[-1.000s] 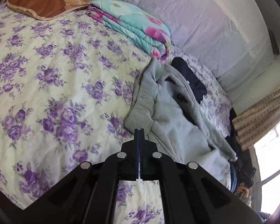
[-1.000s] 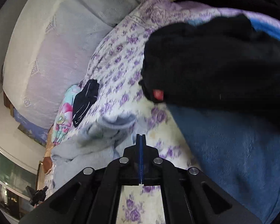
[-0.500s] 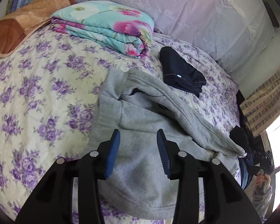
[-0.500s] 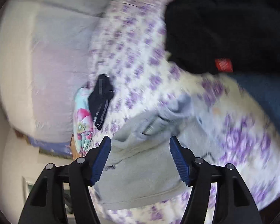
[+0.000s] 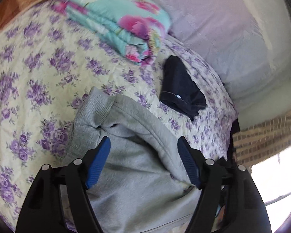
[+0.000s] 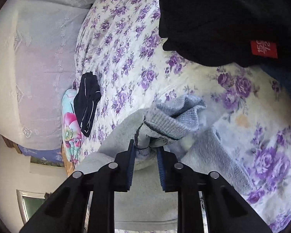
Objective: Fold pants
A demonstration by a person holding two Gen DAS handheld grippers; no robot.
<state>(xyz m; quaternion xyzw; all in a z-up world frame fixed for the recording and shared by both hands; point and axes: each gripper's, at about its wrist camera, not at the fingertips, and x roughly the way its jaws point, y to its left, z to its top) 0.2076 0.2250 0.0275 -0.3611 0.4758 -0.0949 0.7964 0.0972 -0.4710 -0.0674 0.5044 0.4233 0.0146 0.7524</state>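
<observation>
Grey sweatpants (image 5: 132,167) lie crumpled on a floral bedspread (image 5: 38,81). My left gripper (image 5: 143,145) is open wide, its blue pads straddling a raised fold near the ribbed waistband (image 5: 87,120), just above the cloth. In the right wrist view the same pants (image 6: 145,184) lie under my right gripper (image 6: 145,147), which is partly open with its pads either side of the fabric just behind a ribbed cuff (image 6: 174,116). I cannot see the pads pressing the cloth.
A folded teal floral quilt (image 5: 116,19) and a folded dark garment (image 5: 180,89) lie further up the bed. A brown pillow (image 5: 2,13) is at the far left. A black garment with a red label (image 6: 223,19) lies near the right gripper. A wall hung with pale cloth (image 5: 223,29) runs along the bed's far side.
Both grippers went from shut to open and moved onto the grey pants. The left has opened wider; the right has narrowed around the cloth behind the cuff.
</observation>
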